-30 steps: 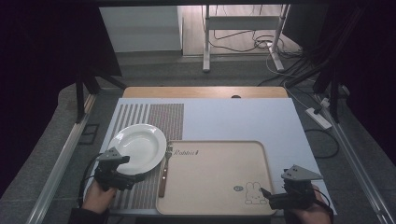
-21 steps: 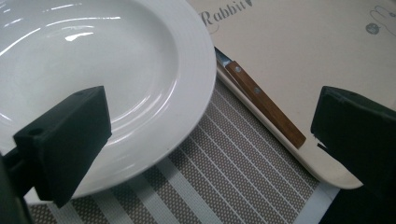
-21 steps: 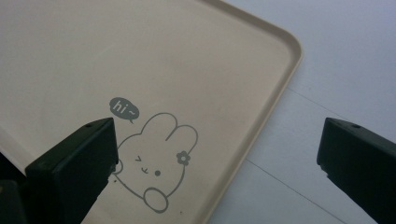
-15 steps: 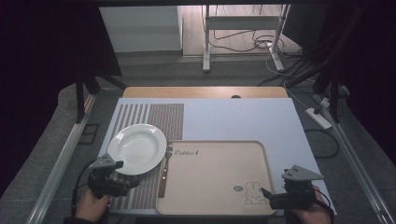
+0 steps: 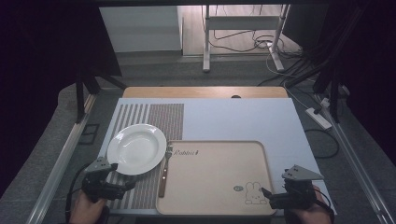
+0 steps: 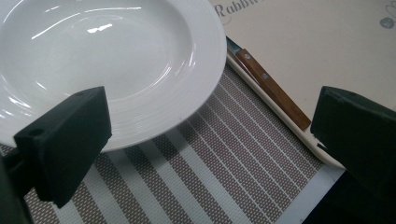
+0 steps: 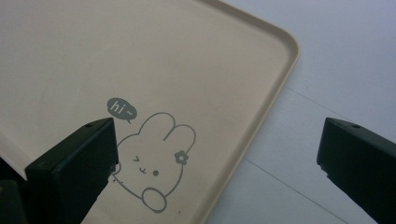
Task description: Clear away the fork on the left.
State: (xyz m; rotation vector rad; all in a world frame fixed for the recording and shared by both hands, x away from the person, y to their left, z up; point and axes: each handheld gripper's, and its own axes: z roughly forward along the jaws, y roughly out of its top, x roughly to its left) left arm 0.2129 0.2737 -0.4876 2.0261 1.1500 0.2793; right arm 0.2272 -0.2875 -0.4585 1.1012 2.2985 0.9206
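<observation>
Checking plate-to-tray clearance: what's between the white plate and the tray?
A wooden-handled fork lies along the tray's left rim, beside the white plate, seen in the high view.

Dim, dark-edged high view; overhead glare streaks on the white plate (image 6: 107, 60); blurred near tongs

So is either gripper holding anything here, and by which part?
Nothing is held. The left gripper is open near the plate; the right gripper is open at the tray corner.
</observation>
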